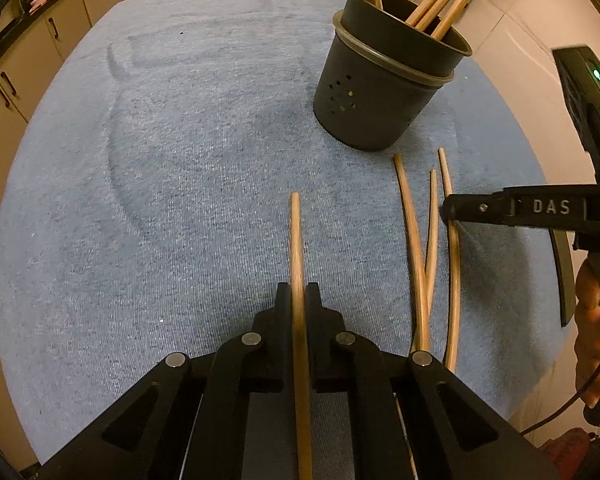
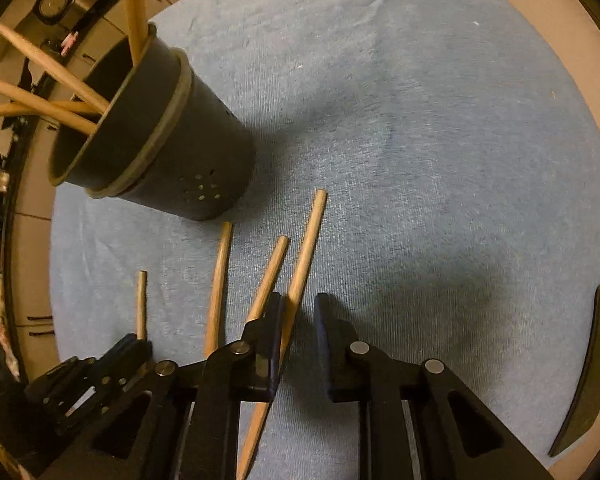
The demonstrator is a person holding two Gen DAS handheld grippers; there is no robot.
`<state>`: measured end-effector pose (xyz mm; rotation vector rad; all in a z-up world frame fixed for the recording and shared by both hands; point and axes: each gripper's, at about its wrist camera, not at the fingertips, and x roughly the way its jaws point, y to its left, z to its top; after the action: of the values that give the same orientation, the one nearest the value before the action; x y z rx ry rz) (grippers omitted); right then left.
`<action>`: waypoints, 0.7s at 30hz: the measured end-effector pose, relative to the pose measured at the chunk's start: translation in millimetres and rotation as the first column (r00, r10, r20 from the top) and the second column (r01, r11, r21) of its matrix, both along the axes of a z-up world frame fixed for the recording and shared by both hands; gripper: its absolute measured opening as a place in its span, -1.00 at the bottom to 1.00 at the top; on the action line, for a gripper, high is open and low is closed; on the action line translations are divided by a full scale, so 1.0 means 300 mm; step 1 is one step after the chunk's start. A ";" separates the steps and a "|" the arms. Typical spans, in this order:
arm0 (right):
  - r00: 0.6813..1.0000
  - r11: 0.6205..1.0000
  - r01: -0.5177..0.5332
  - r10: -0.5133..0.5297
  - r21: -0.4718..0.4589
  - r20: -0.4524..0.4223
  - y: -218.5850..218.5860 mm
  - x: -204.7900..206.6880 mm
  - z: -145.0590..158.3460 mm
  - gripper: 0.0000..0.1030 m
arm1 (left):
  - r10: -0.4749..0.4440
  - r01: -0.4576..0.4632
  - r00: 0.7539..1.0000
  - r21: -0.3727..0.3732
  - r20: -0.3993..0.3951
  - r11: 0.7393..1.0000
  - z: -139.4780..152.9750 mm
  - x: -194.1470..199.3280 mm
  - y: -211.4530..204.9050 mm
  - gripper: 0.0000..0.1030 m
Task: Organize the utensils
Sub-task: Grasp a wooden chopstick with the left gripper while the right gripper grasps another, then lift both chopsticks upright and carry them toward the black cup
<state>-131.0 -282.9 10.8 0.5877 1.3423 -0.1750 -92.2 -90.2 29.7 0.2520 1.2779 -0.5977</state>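
In the left wrist view the left gripper (image 1: 299, 292) has its fingers pressed onto a single chopstick (image 1: 296, 240), gripped along the shaft with the tip pointing up the frame, which leaves the free end ready to be tipped into the holder. That dark holder (image 1: 376, 96) stands upright in the upper right of the frame on the blue cloth (image 1: 160, 160) covering the surface, and several chopsticks (image 1: 446, 0) already lean inside it against the rim. Three more loose chopsticks (image 1: 416, 240) lie on the cloth at lower right, two of them crossing, just short of the holder's base. In the right wrist view the right gripper (image 2: 298, 308) has its fingers spread, low over the cloth, with the rightmost loose chopstick (image 2: 306, 248) lying between them and close against the left finger; nothing is pinched yet. Judging by this, each hand is taking one stick at a time, the right one lined up to close on its next piece.
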 end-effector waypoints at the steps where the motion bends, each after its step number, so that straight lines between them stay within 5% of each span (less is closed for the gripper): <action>1: 1.000 1.000 -0.016 0.016 -0.013 -0.007 0.009 0.011 0.001 -0.67 | -0.003 0.003 1.000 0.001 0.001 1.000 0.001 0.003 -0.002 -0.87; 9: 0.999 0.996 -0.053 0.052 -0.065 -0.013 0.033 0.025 0.010 -0.87 | 0.004 -0.004 1.000 0.004 -0.003 1.000 0.010 0.050 -0.050 -0.88; 15: 0.991 0.999 -0.011 0.015 -0.033 0.134 0.018 -0.044 0.107 -0.87 | 0.048 -0.045 0.998 -0.083 0.038 0.996 0.088 0.067 0.011 -0.88; 21: 0.946 0.998 -0.001 0.022 -0.065 0.324 0.029 -0.133 0.290 -0.87 | 0.129 -0.103 0.984 -0.195 0.123 0.975 0.262 0.074 0.094 -0.88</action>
<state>-170.9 -274.3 97.9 0.5282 1.0166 -0.1053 -70.0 -61.9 108.4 0.0589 1.0894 -0.5864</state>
